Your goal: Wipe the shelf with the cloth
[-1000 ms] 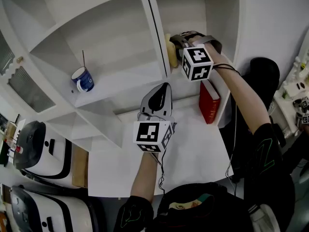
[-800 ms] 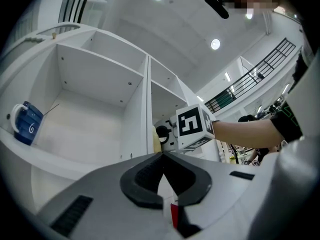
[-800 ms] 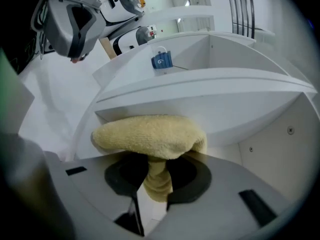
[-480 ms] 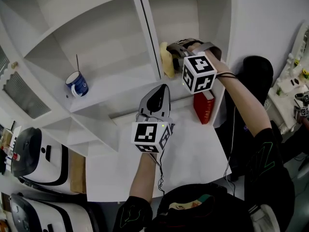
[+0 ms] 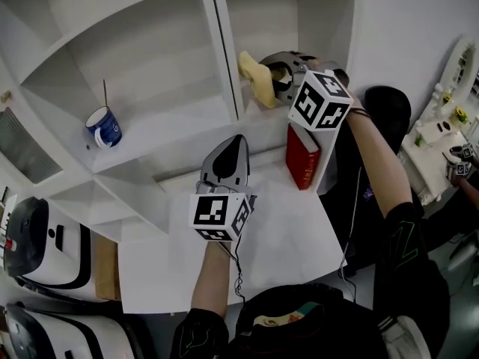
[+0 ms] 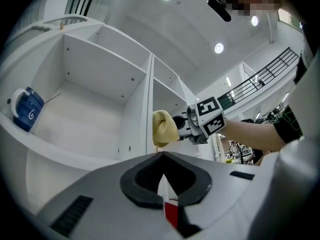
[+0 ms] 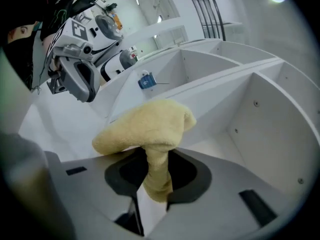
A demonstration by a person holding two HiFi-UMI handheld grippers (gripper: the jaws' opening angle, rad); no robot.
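The right gripper (image 5: 275,73), clamped on the cloth (image 5: 254,79), has drawn it out to the front edge of the shelf (image 5: 179,129) in its right compartment, so a wiping stroke appears finished; the left gripper (image 5: 233,144) hangs closed, empty.

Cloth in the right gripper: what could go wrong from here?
1. The right gripper holds the cloth by one narrow bunched fold. Most of it flops free, so wiping drag could pull it out.
2. The cloth sits close to the shelf's vertical divider, and the hard fingers might knock that panel.
3. The red book stands just below the right gripper, where a low sweep could tip it.
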